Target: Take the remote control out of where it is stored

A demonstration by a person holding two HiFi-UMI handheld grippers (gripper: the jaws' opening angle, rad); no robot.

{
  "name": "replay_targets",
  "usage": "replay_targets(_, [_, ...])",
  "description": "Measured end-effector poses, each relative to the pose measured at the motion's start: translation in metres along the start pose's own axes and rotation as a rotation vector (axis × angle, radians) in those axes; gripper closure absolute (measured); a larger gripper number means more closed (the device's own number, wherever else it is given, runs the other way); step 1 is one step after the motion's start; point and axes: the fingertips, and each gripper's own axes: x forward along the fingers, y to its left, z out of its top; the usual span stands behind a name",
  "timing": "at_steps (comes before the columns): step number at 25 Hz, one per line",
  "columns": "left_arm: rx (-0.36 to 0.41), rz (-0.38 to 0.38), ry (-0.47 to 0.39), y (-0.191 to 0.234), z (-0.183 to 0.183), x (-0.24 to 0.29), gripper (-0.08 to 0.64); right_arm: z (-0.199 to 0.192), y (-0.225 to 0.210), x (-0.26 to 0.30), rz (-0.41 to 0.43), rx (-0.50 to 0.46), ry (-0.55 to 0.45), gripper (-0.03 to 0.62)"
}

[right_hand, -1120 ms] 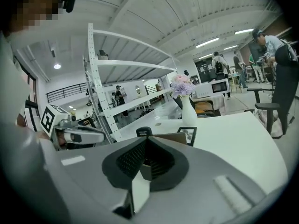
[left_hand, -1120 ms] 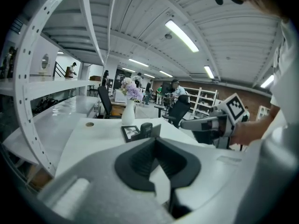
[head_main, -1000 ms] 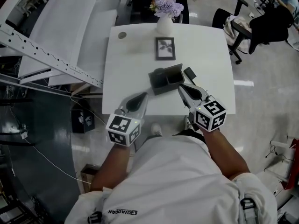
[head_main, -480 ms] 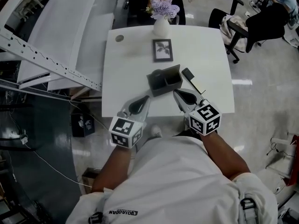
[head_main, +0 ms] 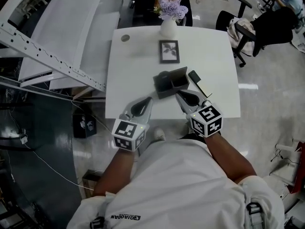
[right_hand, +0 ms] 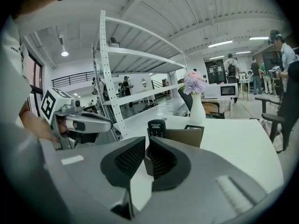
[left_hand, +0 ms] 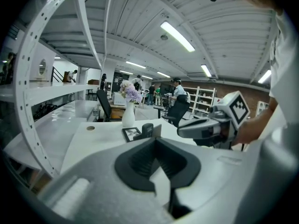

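Remote control (right_hand: 156,127): upright in the left compartment of a dark holder (head_main: 167,90), with the white table (head_main: 138,56) underneath. Right gripper (head_main: 179,94) just at the holder's near right corner, jaws a crack apart after just opening, the holder's edge showing in the narrow gap, nothing gripped. Left gripper (head_main: 148,99) over the table's near edge, well left of the holder, closed and empty. Farther back, a vase (head_main: 167,26) of flowers, then a small picture frame (head_main: 169,50) between vase and holder.
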Motion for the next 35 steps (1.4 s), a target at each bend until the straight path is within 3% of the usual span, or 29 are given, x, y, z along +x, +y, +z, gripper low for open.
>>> replay_targets(4, [-0.026, 0.040, -0.013, 0.013, -0.002, -0.006, 0.557, -0.015, -0.002, 0.022, -0.015, -0.016, 0.074, 0.444])
replay_targets(7, [-0.038, 0.045, 0.011, 0.020, -0.010, -0.012, 0.557, -0.026, -0.008, 0.042, -0.042, -0.020, 0.112, 0.401])
replay_targets(13, [-0.044, 0.080, 0.035, 0.037, -0.025, -0.033, 0.557, -0.036, -0.019, 0.079, -0.119, -0.030, 0.150, 0.364])
replay_targets(20, [-0.057, 0.116, 0.040, 0.052, -0.034, -0.054, 0.557, -0.037, -0.028, 0.105, -0.235, 0.025, 0.130, 0.315])
replay_targets(29, [-0.059, 0.135, 0.054, 0.057, -0.045, -0.071, 0.557, -0.041, -0.031, 0.118, -0.286, -0.009, 0.133, 0.339])
replay_targets(35, [-0.054, 0.134, 0.046, 0.056, -0.043, -0.073, 0.557, -0.040, -0.028, 0.116, -0.268, -0.032, 0.136, 0.348])
